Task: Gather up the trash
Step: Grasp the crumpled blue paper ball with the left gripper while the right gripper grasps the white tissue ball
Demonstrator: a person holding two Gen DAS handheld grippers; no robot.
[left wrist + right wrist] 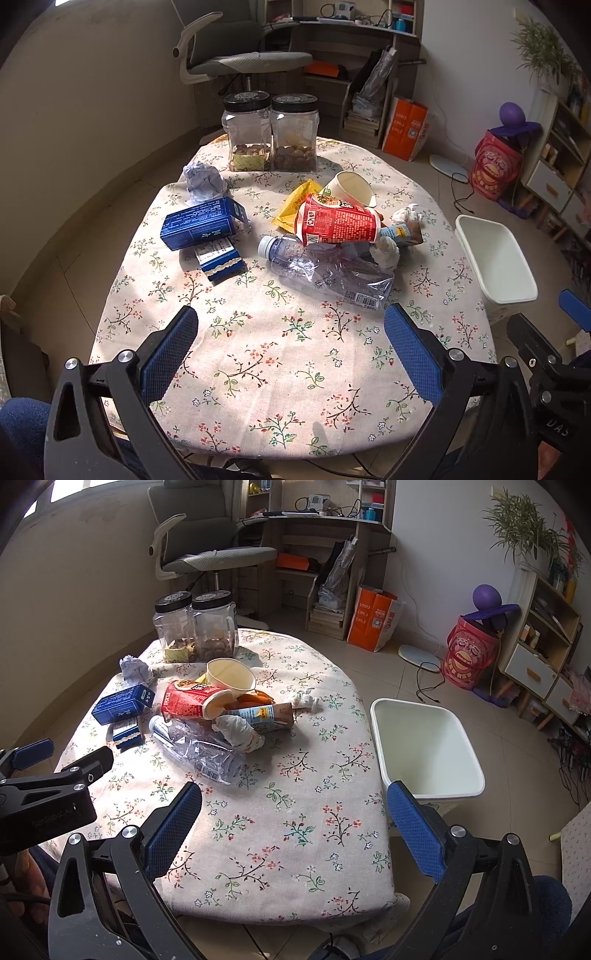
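left gripper (290,334): wide open, empty
right gripper (293,814): wide open, empty
crushed clear plastic bottle (328,271): table centre, 12 o'clock of left gripper
white rectangular plastic bin (424,746): 1 o'clock of right gripper, beside floral-cloth table (280,834)

Bare tablecloth (280,369) up to the litter heap (332,240).

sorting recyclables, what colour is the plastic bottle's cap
White cap on the clear bottle; clearest in the left wrist view.
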